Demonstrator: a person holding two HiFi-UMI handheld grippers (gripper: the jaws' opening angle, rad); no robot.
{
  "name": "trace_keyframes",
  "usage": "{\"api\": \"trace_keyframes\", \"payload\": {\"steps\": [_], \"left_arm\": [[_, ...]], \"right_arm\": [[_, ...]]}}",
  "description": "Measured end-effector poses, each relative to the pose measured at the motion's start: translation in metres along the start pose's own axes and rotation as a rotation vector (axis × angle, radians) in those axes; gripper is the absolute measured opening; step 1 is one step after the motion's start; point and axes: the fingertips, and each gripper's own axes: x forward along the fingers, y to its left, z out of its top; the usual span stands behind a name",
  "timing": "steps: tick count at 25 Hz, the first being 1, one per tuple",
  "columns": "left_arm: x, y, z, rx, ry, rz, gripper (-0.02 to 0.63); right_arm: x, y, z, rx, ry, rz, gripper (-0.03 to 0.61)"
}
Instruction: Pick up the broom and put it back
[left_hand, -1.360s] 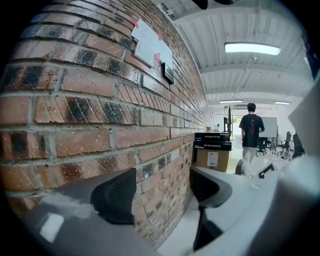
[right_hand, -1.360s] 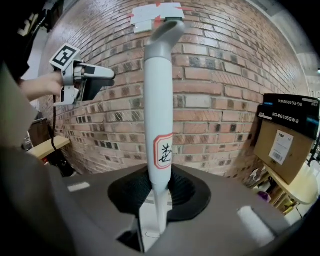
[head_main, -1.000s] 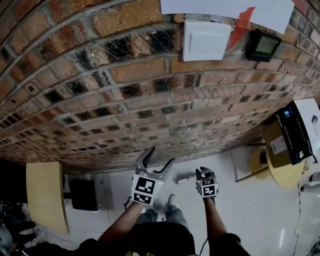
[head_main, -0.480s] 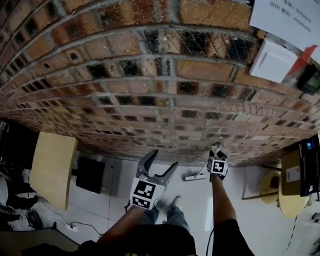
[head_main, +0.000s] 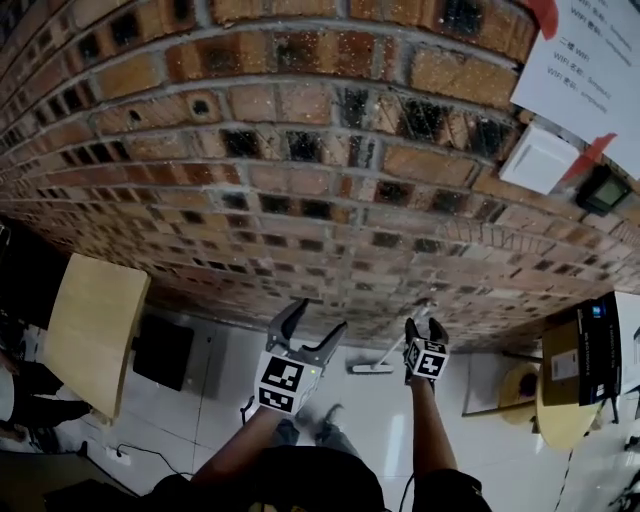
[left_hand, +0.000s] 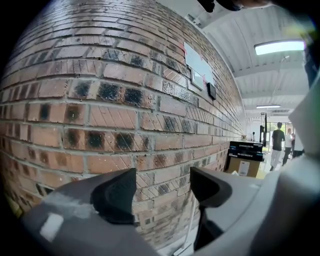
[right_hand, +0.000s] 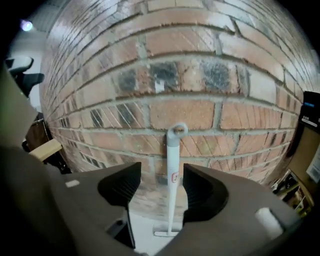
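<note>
Broom (right_hand: 173, 176) stands leaned on the brick wall (head_main: 300, 150), hang loop (right_hand: 177, 131) up against the bricks, narrow head (right_hand: 166, 233) down on the floor (head_main: 470, 420) at the wall's foot. Looks already put back. Right gripper (right_hand: 161, 170) faces the wall, jaws have just been opening; the handle shows in the gap but beyond the pads, nothing gripped. Left gripper (left_hand: 162, 175) also faces the wall, jaws apart, only bricks between them, empty. Handling guess: thin white plastic or coated-tube handle, light, stiff, smooth, so likely slippery in hard pads. Narrow head means little footing; a nudge could slide it sideways along the wall. If regrasping, take the mid handle around the small label, square on, not the loop. Floor is glossy pale tile, low friction for the head. Room: a wooden tabletop (head_main: 95, 330) stands off the wall on one side, stacked cartons (head_main: 590, 350) on the other, a switch plate (head_main: 538, 160) higher on the wall.
</note>
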Motion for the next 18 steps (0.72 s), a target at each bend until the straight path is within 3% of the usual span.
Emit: {"api": "trace_keyframes", "payload": {"steps": [5, 11, 15, 18], "left_arm": [[-0.015, 0.019, 0.016, 0.013, -0.046, 0.033, 0.342], [-0.040, 0.035, 0.050, 0.036, -0.134, 0.039, 0.342], [-0.061, 0.041, 0.064, 0.049, -0.182, 0.022, 0.342], [-0.078, 0.045, 0.070, 0.067, -0.207, 0.008, 0.342]], "right_arm": [[-0.067, 0.041, 0.062, 0.034, -0.205, 0.042, 0.261], [-0.149, 0.119, 0.153, -0.022, -0.449, 0.126, 0.270], [-0.192, 0.174, 0.184, -0.052, -0.547, 0.190, 0.273], [-0.216, 0.204, 0.192, -0.067, -0.586, 0.185, 0.273]]}}
